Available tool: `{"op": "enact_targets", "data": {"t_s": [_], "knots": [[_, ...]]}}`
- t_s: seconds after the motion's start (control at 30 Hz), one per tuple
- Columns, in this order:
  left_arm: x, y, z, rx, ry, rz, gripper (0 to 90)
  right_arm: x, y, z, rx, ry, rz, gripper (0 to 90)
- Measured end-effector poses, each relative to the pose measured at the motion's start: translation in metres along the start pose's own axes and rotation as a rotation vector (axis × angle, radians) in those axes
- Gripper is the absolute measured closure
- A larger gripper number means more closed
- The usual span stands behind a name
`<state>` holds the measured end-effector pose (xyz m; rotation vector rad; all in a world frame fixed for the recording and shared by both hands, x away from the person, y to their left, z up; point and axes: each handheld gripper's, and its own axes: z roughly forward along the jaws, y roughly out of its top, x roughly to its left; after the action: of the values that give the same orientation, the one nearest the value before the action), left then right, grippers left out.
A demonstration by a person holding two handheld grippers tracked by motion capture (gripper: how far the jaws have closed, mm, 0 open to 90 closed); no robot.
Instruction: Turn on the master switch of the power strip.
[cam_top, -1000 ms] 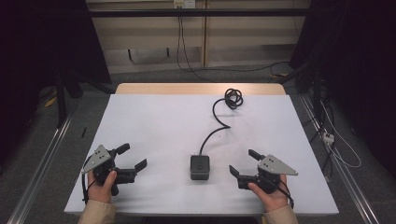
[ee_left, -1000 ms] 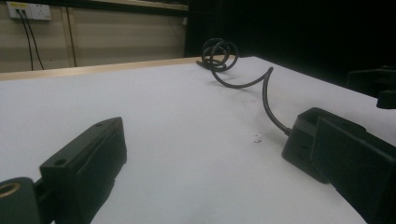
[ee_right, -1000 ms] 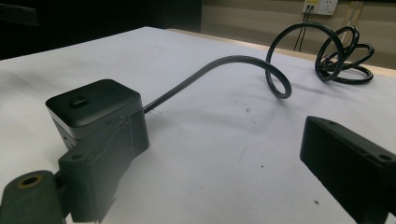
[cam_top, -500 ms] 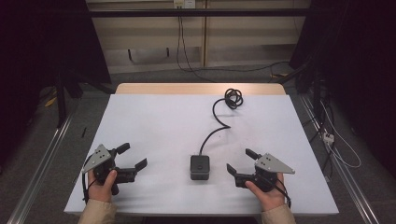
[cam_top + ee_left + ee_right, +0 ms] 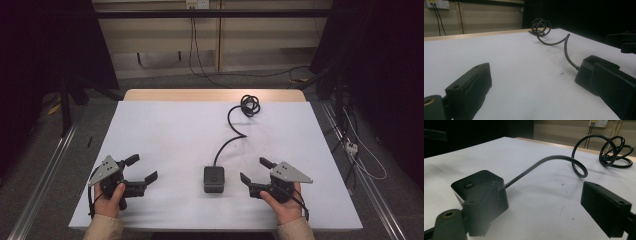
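Note:
A small black adapter box [image 5: 214, 179] lies on the white table [image 5: 165, 130] near its front edge. Its black cable [image 5: 227, 142] runs back to a coil [image 5: 249, 106]. My right gripper [image 5: 255, 170] rests just right of the box and points at it. Its jaws are open, have just been closing a little, and hold nothing. In the right gripper view the box [image 5: 480, 183] sits behind the left jaw, and the gripper [image 5: 544, 212] spans bare table. My left gripper [image 5: 142, 168] is open further left; in its view [image 5: 541, 82] the box [image 5: 587, 66] peeks past the right jaw.
The coil [image 5: 616, 152] lies near the table's wooden far edge [image 5: 215, 95]. Loose cables [image 5: 360, 150] trail on the floor to the right of the table. A wall socket [image 5: 437, 4] sits on the wall beyond the table.
My right gripper has edged a little to the left, nearer the adapter box. The left gripper, box and cable have not moved.

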<state>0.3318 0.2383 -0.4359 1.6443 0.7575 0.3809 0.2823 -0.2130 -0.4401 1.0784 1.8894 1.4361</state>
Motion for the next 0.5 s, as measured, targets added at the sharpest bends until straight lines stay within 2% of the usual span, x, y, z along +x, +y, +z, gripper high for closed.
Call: {"op": "enact_targets", "data": {"t_s": [0.5], "knots": [[0.0003, 0.0001, 0.0013, 0.001, -0.002, -0.001, 3.3, 0.0069, 0.0056, 0.0059, 0.000, 0.022, -0.004, 16.5]]}}
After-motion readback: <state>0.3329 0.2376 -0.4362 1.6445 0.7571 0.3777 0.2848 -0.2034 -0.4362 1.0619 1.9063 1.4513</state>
